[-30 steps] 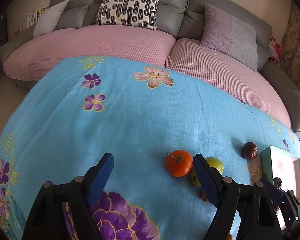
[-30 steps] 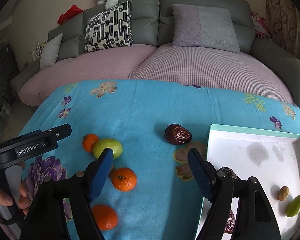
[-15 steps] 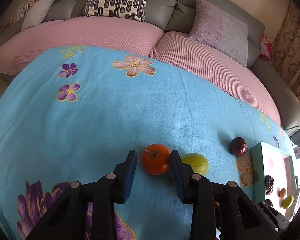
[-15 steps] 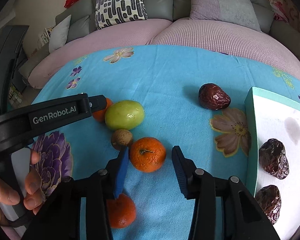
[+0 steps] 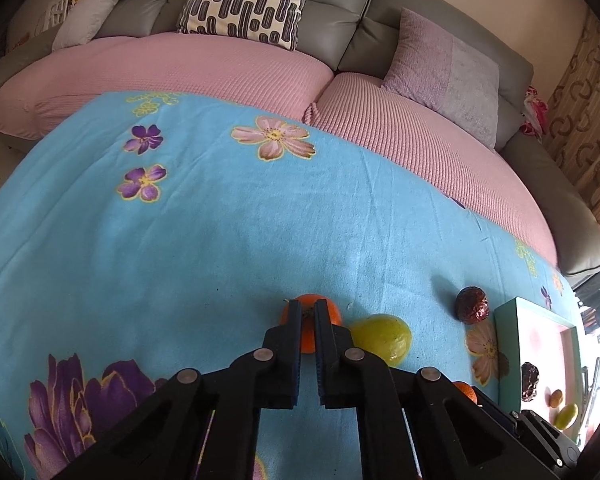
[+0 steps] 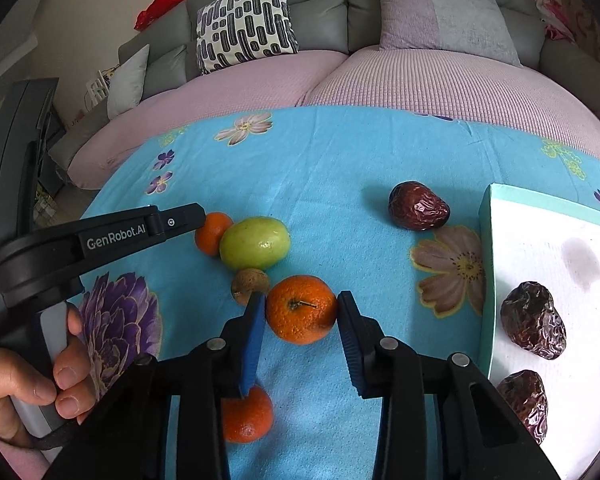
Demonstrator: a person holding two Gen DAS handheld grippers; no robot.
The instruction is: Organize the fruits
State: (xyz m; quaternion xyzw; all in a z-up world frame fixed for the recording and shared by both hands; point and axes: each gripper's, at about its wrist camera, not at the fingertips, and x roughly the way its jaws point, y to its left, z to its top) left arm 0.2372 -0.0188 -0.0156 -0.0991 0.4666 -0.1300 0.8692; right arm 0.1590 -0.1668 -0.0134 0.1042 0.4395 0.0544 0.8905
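Observation:
My right gripper (image 6: pixel 302 306) has its blue pads on both sides of a mandarin (image 6: pixel 301 309) on the blue flowered cloth, jaws closed onto it. My left gripper (image 5: pixel 307 312) is nearly shut over a second mandarin (image 5: pixel 332 312), which shows behind its tips; whether it grips is unclear. In the right wrist view that mandarin (image 6: pixel 212 233) sits at the left gripper's tip. A green fruit (image 6: pixel 255 243), a small brown nut (image 6: pixel 249 285), a third mandarin (image 6: pixel 247 416) and a loose red date (image 6: pixel 418 206) lie on the cloth. The teal-rimmed tray (image 6: pixel 485 264) at right holds two dates (image 6: pixel 534 320).
A grey sofa with pink seat covers (image 5: pixel 220 72) and cushions (image 6: pixel 246 24) stands behind the table. The tray also shows in the left wrist view (image 5: pixel 512 328) with a small green fruit (image 5: pixel 566 416) inside. A hand (image 6: pixel 24 384) holds the left gripper's handle.
Both grippers moved forward and closed. The right jaws narrowed onto the mandarin. The left jaws went from wide open to nearly shut over the other mandarin.

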